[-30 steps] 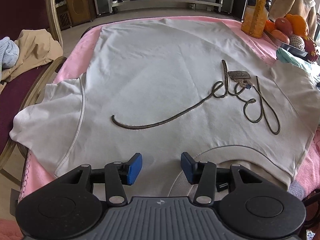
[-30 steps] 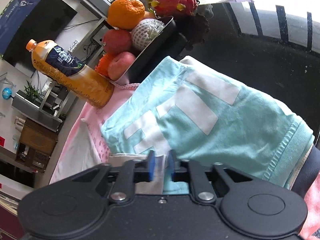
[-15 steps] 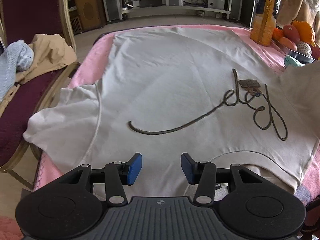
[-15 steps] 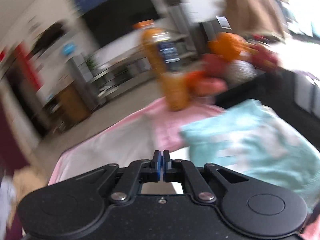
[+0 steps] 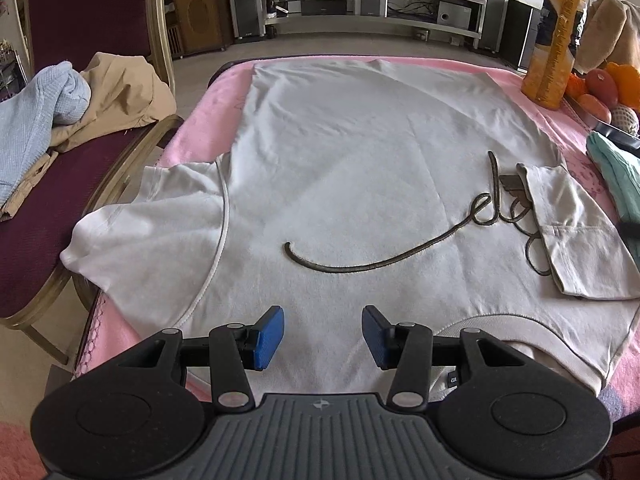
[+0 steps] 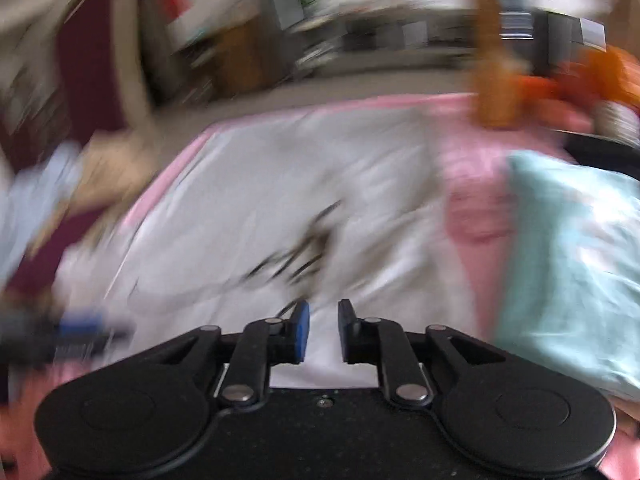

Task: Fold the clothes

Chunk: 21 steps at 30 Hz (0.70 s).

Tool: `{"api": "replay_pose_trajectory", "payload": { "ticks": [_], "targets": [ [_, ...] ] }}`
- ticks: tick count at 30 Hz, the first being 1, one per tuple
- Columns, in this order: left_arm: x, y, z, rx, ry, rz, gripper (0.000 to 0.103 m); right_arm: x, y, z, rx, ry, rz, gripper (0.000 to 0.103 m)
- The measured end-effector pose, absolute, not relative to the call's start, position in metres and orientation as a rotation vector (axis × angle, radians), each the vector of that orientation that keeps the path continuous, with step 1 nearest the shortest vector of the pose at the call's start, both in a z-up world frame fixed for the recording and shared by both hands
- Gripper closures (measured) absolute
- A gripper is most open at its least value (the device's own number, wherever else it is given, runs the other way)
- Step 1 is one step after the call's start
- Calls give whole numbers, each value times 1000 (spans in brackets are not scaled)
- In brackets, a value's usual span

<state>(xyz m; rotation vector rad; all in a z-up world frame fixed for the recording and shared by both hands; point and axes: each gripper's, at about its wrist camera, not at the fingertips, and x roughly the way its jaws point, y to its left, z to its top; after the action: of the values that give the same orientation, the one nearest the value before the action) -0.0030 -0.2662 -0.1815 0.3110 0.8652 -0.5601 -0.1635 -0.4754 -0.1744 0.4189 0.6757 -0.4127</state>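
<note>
A white T-shirt (image 5: 360, 168) with a dark cursive cord design (image 5: 400, 256) lies spread on the pink-covered table (image 5: 208, 128). Its right sleeve (image 5: 576, 232) is folded inward over the end of the script, and the left sleeve (image 5: 148, 224) hangs over the table edge. My left gripper (image 5: 323, 334) stands open just above the near part of the shirt, left of the collar (image 5: 520, 332), with nothing between its blue pads. The right wrist view is blurred. There my right gripper (image 6: 323, 330) hovers over the shirt (image 6: 280, 200); its jaws are opening, with a narrow gap and nothing between them.
A folded teal garment (image 6: 572, 260) lies at the table's right edge (image 5: 616, 184). Behind it stand an orange juice bottle (image 5: 554, 40) and a fruit tray (image 5: 608, 88). A chair on the left (image 5: 60, 208) holds beige (image 5: 120, 84) and light blue clothes (image 5: 36, 112).
My right gripper, shut on the shirt's right sleeve, carried it up and inward, laid it over the script, and has parted its jaws. The left gripper stayed open in place.
</note>
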Motion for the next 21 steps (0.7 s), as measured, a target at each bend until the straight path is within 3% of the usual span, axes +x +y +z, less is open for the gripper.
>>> {"api": "replay_pose_trajectory", "payload": {
  "ticks": [5,10,16,18,21],
  "targets": [
    [-6,-270,-185,337,867,-570,57,-183,-519,-190,576,689,-629,88],
    [-9,-273,-190,374,869,-571,56,-176,-512,-221,519,878,-698,92],
    [-8,-267,-190,371,883,-553,56,-190,-494,-215,478,1008,-778,91],
    [-9,-265,-189,361,893,-556,56,-197,-497,-213,509,1011,-808,91],
    [-10,-263,-186,346,896,-565,56,-206,-502,-197,566,842,-747,90]
  ]
}}
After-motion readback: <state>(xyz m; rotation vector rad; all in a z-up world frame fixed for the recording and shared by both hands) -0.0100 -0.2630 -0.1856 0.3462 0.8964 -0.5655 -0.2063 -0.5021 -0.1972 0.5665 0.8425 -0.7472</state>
